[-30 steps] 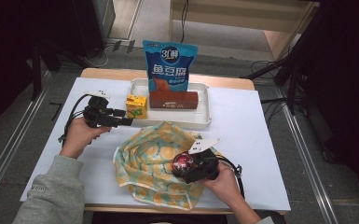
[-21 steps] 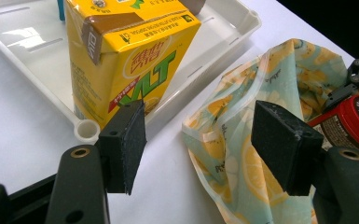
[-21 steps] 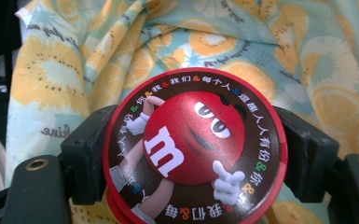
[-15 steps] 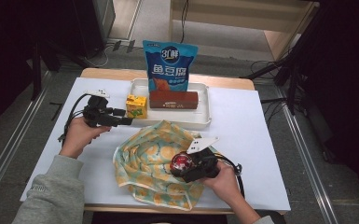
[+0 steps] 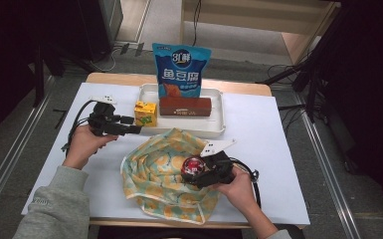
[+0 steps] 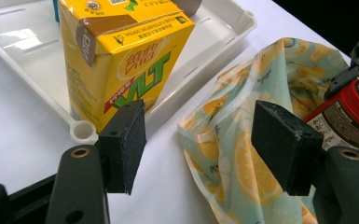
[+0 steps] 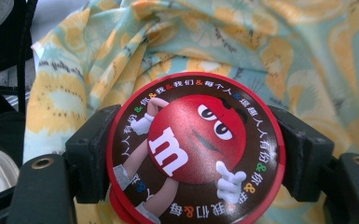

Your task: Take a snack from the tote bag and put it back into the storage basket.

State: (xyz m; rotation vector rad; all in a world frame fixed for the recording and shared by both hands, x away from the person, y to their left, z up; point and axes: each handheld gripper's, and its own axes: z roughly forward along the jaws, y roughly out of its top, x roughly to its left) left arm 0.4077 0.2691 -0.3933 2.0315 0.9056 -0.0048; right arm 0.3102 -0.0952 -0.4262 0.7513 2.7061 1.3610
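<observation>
My right gripper (image 5: pixel 195 173) is shut on a round red-lidded candy tub (image 5: pixel 192 166) (image 7: pixel 193 149), holding it over a yellow and pale green lemon-print cloth bag (image 5: pixel 166 174) (image 7: pixel 270 51) that lies crumpled near the table's front edge. Both pads (image 7: pixel 91 154) press the tub's sides. My left gripper (image 5: pixel 133 129) (image 6: pixel 200 140) is open, empty, low over the white table, its jaws pointing at a yellow drink carton (image 5: pixel 145 113) (image 6: pixel 121 56) standing at the white tray's (image 5: pixel 218 127) (image 6: pixel 23 42) left corner. The bag's edge (image 6: pixel 228 140) and the tub (image 6: pixel 349 112) lie beyond its jaws.
In the tray lie a brown rectangular box (image 5: pixel 185 106) and, upright behind it, a blue snack bag (image 5: pixel 180 72). The white table (image 5: pixel 273 124) has bare surface to the right of the tray and bag. Cables trail from both grippers.
My right gripper with the tub has shifted slightly left over the bag. The left gripper has stayed in place.
</observation>
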